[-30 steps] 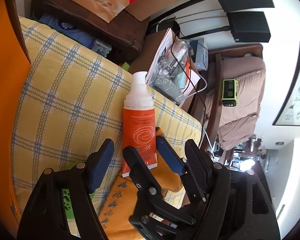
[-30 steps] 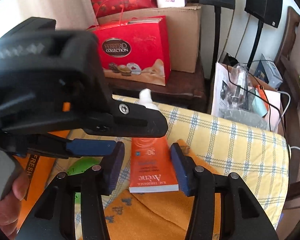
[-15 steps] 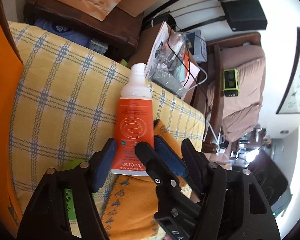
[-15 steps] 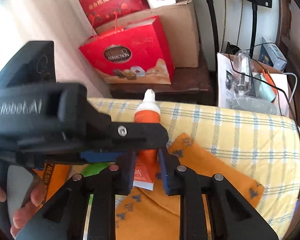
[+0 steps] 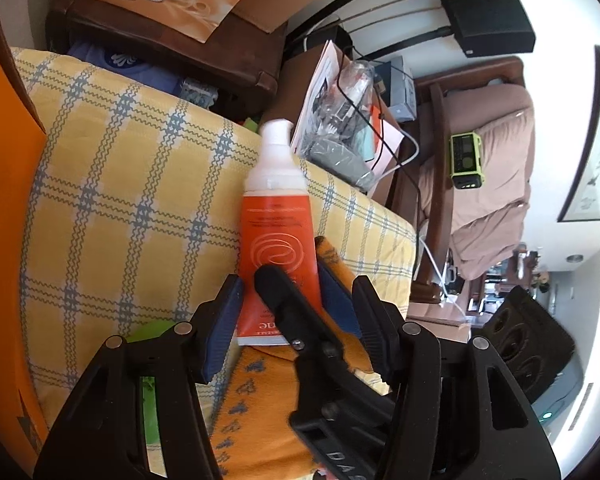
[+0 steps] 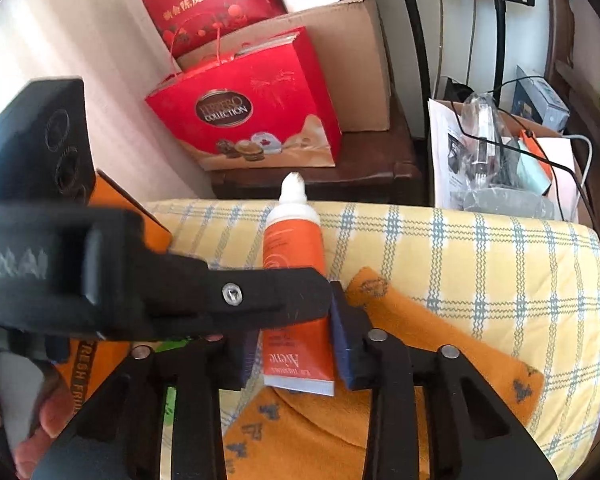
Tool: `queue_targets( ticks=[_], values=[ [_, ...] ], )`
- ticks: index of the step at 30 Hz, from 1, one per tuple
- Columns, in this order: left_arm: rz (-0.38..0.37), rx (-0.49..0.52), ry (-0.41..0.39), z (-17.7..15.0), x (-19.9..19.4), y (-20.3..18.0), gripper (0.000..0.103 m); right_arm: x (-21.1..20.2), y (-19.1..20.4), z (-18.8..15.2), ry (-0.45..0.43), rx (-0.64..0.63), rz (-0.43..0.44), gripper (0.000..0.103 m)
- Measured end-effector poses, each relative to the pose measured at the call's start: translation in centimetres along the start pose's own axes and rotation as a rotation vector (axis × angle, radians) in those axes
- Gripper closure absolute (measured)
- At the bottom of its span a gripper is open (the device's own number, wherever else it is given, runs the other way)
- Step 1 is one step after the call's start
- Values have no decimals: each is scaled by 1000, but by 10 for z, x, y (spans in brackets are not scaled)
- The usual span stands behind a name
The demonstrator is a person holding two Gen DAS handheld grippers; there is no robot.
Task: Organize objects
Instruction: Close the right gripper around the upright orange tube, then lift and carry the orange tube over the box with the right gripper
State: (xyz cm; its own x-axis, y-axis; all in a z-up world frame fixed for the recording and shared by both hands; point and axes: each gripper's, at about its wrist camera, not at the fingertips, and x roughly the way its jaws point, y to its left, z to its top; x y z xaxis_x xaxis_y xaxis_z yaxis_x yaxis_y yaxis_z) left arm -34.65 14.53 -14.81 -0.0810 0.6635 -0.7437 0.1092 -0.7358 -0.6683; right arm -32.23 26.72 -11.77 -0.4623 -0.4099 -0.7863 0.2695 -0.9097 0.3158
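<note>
An orange tube [image 5: 276, 232] with a white cap stands nearly upright above a yellow checked cushion [image 5: 120, 200]. In the left wrist view my left gripper [image 5: 278, 284] has its blue pads against both edges of the tube's lower end, and its jaws are closing. A black finger [image 5: 288, 312] of the right gripper crosses the tube's face. In the right wrist view the tube [image 6: 292, 248] sits between the pads of my right gripper [image 6: 294, 344]. They touch its sides while the jaws are opening. The left gripper's finger [image 6: 220, 300] lies across the tube's middle.
An orange cloth [image 6: 420, 340] with small prints lies on the cushion, with a green item [image 5: 148, 328] under the left fingers. An orange box [image 5: 4, 200] stands at the left. Behind are a red gift bag [image 6: 252, 112], a cardboard box and a carton of papers and cables [image 6: 500, 152]. A hand [image 6: 40, 420] holds the left gripper.
The left jaws have narrowed onto the tube's edges. The right jaws pinched in tight on it, then eased slightly. The tube's printed face has turned back toward the right camera.
</note>
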Motion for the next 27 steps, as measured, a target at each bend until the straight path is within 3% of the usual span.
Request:
queue_targets(
  ticks=[5,13,19,24,27],
  values=[
    [-34,10,1,-7,-6,-6,60,-9,8,1,-7,-42,-21,79],
    [-57,15,13,-17,-15,-9,61,-22,13,-4,-3,-23,-31,81],
    [-31,-16,8,-13,-13,5,60,-13,13,-7,2,-5,-6,81],
    [6,-16,31,-11,-4,7,54,4,14,-7,57,-15,-23,75],
    [7,-24,18,-11,-4,8,52,6,13,-12,33,-13,-11,76]
  ],
)
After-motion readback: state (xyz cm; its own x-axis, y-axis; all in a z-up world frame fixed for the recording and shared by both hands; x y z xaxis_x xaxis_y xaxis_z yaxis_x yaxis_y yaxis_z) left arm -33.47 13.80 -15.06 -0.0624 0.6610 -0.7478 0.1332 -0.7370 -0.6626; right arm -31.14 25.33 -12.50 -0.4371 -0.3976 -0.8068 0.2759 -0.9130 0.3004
